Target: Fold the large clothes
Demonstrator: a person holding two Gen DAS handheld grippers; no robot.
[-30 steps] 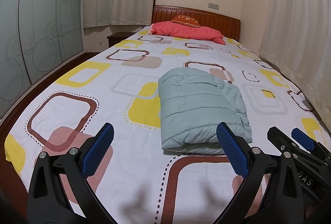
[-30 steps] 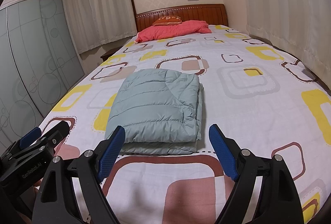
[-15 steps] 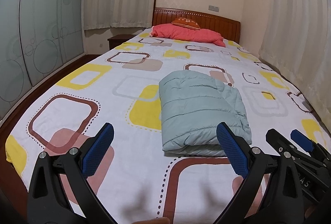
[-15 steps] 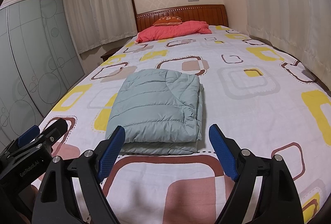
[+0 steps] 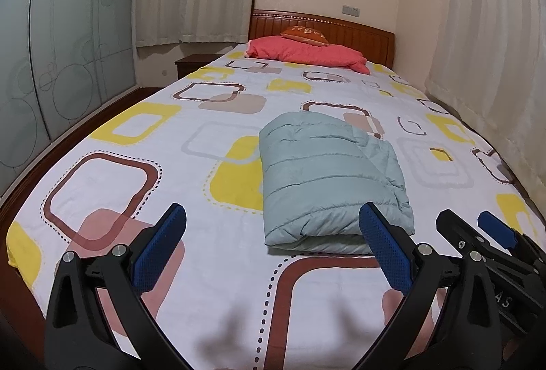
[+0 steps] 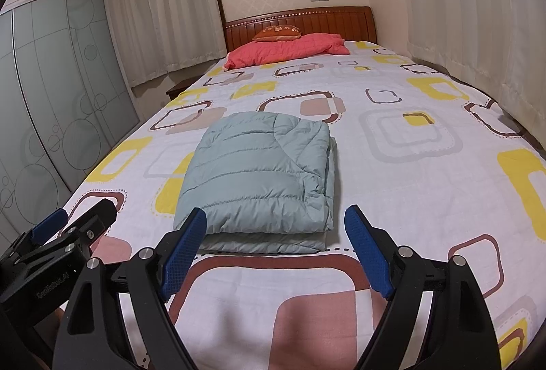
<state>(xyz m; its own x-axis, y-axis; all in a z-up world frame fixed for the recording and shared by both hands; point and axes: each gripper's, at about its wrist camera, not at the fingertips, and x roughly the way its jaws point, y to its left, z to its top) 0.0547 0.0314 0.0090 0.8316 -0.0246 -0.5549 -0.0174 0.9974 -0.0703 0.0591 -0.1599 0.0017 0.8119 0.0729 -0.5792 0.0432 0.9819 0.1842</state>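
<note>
A pale green quilted jacket (image 5: 327, 179) lies folded into a thick rectangle on the patterned bed sheet (image 5: 136, 172); it also shows in the right wrist view (image 6: 259, 179). My left gripper (image 5: 273, 226) is open and empty, held above the foot of the bed, short and left of the jacket. My right gripper (image 6: 276, 230) is open and empty, just short of the jacket's near edge. Each gripper shows at the side of the other's view: the right gripper (image 5: 477, 233) and the left gripper (image 6: 78, 216).
A red pillow (image 5: 307, 54) with an orange cushion (image 5: 303, 32) lies by the wooden headboard (image 5: 358, 32). Curtains (image 5: 477, 62) hang close along the right side. Glass wardrobe doors (image 5: 51, 62) and a nightstand (image 5: 194, 64) stand to the left.
Both grippers have drawn back a little and the left one has tilted up slightly. The jacket has not moved and both stay open.
</note>
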